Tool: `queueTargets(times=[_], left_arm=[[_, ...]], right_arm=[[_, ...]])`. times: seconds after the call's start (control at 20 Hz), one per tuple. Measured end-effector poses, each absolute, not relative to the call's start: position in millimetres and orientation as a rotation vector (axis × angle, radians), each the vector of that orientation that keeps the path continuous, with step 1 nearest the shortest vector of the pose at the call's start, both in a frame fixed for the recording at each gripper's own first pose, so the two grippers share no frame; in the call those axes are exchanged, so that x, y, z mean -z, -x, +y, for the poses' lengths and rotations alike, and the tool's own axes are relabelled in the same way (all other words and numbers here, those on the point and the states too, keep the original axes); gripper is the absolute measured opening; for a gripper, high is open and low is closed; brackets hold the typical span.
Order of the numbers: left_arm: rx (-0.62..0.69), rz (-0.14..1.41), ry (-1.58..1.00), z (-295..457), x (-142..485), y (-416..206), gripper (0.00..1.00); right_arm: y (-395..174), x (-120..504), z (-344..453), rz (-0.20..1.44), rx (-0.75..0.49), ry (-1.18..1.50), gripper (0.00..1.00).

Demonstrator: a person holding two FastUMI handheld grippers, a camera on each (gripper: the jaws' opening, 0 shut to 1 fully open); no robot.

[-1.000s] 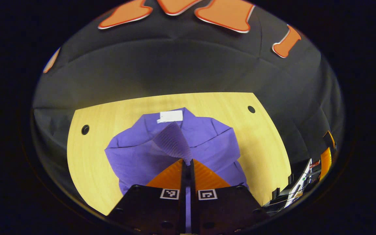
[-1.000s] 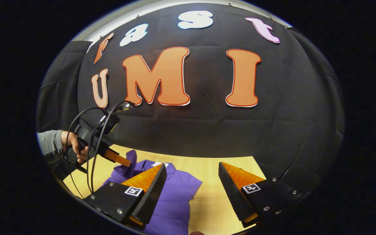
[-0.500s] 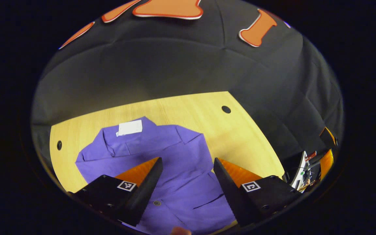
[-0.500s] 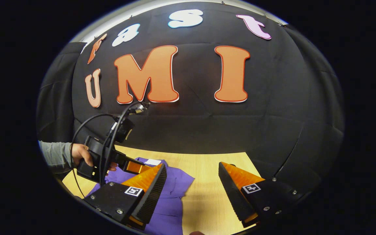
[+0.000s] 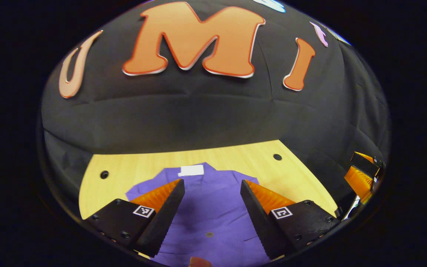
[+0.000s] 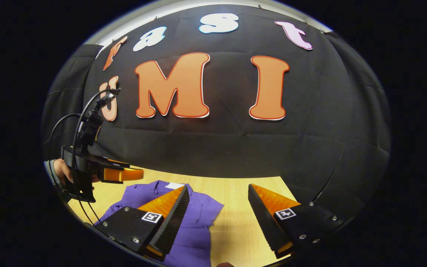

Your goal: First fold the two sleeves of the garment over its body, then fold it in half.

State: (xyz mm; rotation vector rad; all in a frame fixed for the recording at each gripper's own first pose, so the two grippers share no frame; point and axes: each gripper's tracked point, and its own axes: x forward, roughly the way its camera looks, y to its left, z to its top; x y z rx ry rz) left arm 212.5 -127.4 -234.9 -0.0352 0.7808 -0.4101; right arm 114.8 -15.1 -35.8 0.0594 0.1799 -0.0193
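A pale wooden worktop (image 5: 235,157) runs up to the booth's black cloth wall (image 5: 198,118), and the purple garment (image 5: 213,207) lies flat on it, collar end towards the wall. A white tag (image 5: 191,170) sits at that collar. My left tongs (image 5: 212,185) hang above the garment's body with fingers spread apart, holding nothing; a small button (image 5: 209,234) shows on the cloth between them. My right tongs (image 6: 219,191) are also spread apart and hold nothing, over the garment's right edge and the bare wood beside it. In the right gripper view, my hand (image 6: 62,171) holds the left tongs above the garment's left side.
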Motion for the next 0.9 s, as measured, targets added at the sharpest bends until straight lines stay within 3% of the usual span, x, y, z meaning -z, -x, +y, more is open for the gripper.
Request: queueTargets(times=[0.5,0.7,0.9], left_arm=[[0.19,0.309,-0.002,-22.4,123.7,-187.7,0.98],[0.127,0.193,0.018,5.9,91.2,-160.4,0.97],[0.071,0.149,-0.005,43.3,80.3,-125.5,0.95]], right_arm=[[-103.0,-7.2,13.5,-0.02,0.025,0.003,0.95],[-92.0,-15.3,16.7,-0.063,0.03,-0.033,0.95],[-80.9,12.7,15.6,0.018,0.029,-0.034,0.94]])
